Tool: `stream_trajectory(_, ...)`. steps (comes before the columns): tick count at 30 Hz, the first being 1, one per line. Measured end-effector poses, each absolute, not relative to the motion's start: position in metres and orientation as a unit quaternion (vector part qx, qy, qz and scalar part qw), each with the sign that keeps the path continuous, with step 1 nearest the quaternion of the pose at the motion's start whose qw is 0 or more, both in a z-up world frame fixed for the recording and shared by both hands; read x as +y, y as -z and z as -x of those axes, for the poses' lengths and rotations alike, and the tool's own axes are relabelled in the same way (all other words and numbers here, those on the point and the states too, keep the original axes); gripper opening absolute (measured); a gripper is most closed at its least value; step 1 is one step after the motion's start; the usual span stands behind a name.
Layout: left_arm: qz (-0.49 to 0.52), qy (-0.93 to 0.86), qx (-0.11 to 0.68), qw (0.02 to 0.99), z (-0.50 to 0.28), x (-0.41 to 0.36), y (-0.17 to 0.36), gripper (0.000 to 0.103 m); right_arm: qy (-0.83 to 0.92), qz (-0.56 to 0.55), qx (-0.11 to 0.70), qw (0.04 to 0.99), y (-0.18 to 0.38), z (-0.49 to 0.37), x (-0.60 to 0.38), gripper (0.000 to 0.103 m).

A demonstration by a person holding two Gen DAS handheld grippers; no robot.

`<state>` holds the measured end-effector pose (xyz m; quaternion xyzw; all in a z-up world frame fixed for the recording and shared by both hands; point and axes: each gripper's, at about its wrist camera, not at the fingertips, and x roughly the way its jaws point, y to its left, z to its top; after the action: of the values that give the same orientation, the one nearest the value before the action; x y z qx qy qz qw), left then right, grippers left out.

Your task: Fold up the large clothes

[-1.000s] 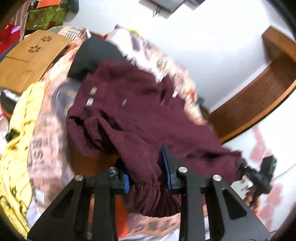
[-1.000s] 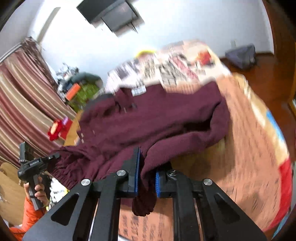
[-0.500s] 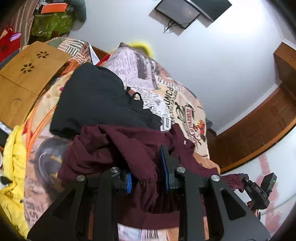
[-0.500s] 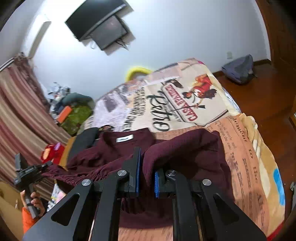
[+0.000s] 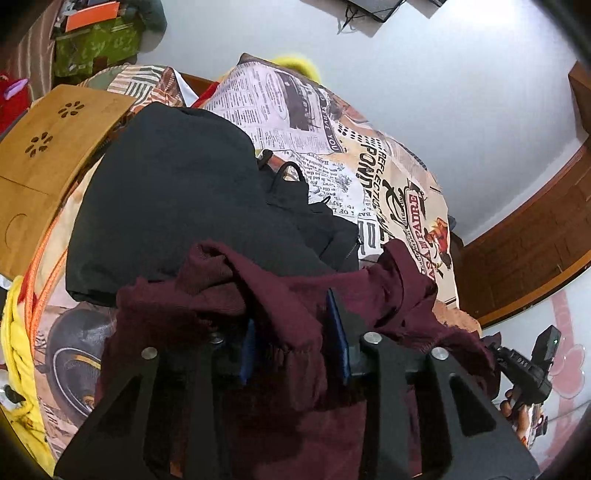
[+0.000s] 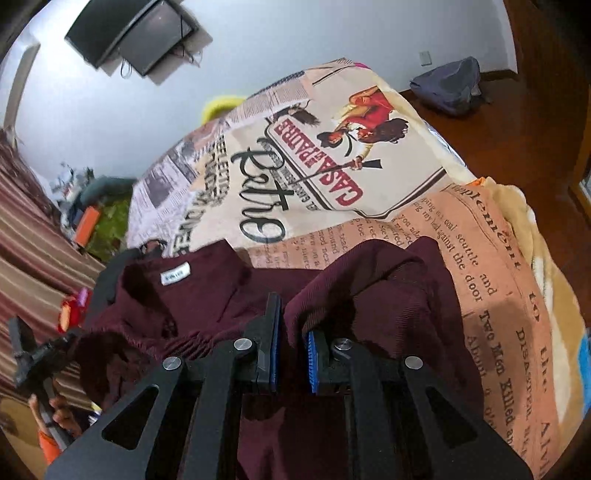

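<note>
Maroon sweater (image 5: 280, 306) fabric is bunched over the near part of a bed covered by a newspaper-print bedspread (image 6: 369, 192), and its far edge is laid against a black garment (image 5: 177, 206) that is spread further back on the bed. In the right wrist view the sweater's neckline is seen with a white label (image 6: 176, 277) facing up, and a raised fold of the knit is drawn toward the camera.

That fold is pinched by the right gripper (image 6: 291, 350); its fingers (image 6: 312, 360) are nearly closed, with only the thickness of the cloth between the blue pads. The left gripper (image 5: 295, 354) is seen with a gathered, ribbed part of the sweater hanging between its blue-padded fingers (image 5: 338, 341); these are parting at this moment, and the cloth sits loosely in the gap rather than being squeezed.

A wooden board (image 5: 48, 147) with flower-shaped cut-outs is seen at the left edge of the bed. A dark screen (image 6: 144, 35) is mounted on the white wall beyond, and a grey bag (image 6: 448, 85) is lying on the wooden floor.
</note>
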<state>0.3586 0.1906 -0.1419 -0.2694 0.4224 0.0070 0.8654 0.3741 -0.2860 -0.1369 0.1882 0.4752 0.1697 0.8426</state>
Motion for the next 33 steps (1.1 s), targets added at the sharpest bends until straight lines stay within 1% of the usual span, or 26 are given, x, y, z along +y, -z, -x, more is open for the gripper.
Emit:
stream_trajectory(1, 0.271, -0.004, 0.423, 0.865, -0.358, 0.190, 0.140, 0.040, -0.170, -0.178, 0.481, 0.841, 0.134, -0.373, -0.284, 0.015)
stream_trajectory(2, 0.271, -0.002, 0.423, 0.865, -0.358, 0.188, 0.138, 0.044, -0.171, -0.173, 0.485, 0.840, 0.134, -0.374, -0.282, 0.019)
stream_trajectory(3, 0.271, 0.002, 0.424, 0.864, -0.357, 0.186, 0.135, 0.049, -0.174, -0.162, 0.490, 0.839, 0.131, -0.373, -0.280, 0.027)
stream_trajectory(4, 0.268, 0.007, 0.426, 0.864, -0.356, 0.183, 0.132, 0.052, -0.177, -0.149, 0.492, 0.839, 0.125, -0.369, -0.278, 0.031)
stream_trajectory(5, 0.262, 0.012, 0.425, 0.866, -0.353, 0.178, 0.126, 0.053, -0.178, -0.141, 0.491, 0.841, 0.123, -0.370, -0.277, 0.040)
stream_trajectory(6, 0.256, 0.013, 0.424, 0.868, -0.352, 0.175, 0.122, 0.055, -0.181, -0.126, 0.483, 0.847, 0.116, -0.364, -0.274, 0.046)
stream_trajectory(11, 0.205, 0.013, 0.408, 0.890, -0.333, 0.149, 0.099, 0.057, -0.213, -0.065, 0.439, 0.871, 0.082, -0.330, -0.254, 0.049)
stream_trajectory(13, 0.194, 0.009, 0.404, 0.894, -0.326, 0.144, 0.095, 0.058, -0.228, -0.049, 0.436, 0.869, 0.076, -0.318, -0.244, 0.057)
stream_trajectory(14, 0.184, 0.005, 0.398, 0.899, -0.320, 0.141, 0.091, 0.058, -0.231, -0.042, 0.436, 0.869, 0.075, -0.315, -0.239, 0.064)
stream_trajectory(15, 0.176, 0.003, 0.395, 0.902, -0.316, 0.139, 0.089, 0.058, -0.234, -0.031, 0.433, 0.870, 0.075, -0.309, -0.234, 0.066)
stream_trajectory(17, 0.164, 0.002, 0.385, 0.908, -0.306, 0.136, 0.082, 0.058, -0.238, -0.012, 0.431, 0.870, 0.076, -0.300, -0.225, 0.067)
stream_trajectory(20, 0.149, 0.004, 0.370, 0.917, -0.289, 0.133, 0.074, 0.065, -0.240, 0.018, 0.447, 0.861, 0.088, -0.290, -0.210, 0.067)
stream_trajectory(22, 0.135, 0.000, 0.368, 0.920, -0.280, 0.131, 0.074, 0.072, -0.241, 0.031, 0.457, 0.856, 0.097, -0.286, -0.205, 0.067)
stream_trajectory(24, 0.120, -0.009, 0.372, 0.920, -0.274, 0.130, 0.079, 0.075, -0.239, 0.039, 0.471, 0.848, 0.108, -0.282, -0.201, 0.067)
stream_trajectory(28, 0.119, -0.034, 0.398, 0.909, -0.259, 0.140, 0.109, 0.075, -0.232, 0.035, 0.506, 0.830, 0.130, -0.281, -0.200, 0.067)
stream_trajectory(33, 0.187, -0.080, 0.432, 0.879, -0.238, 0.176, 0.158, 0.075, -0.224, 0.024, 0.532, 0.816, 0.147, -0.277, -0.208, 0.067)
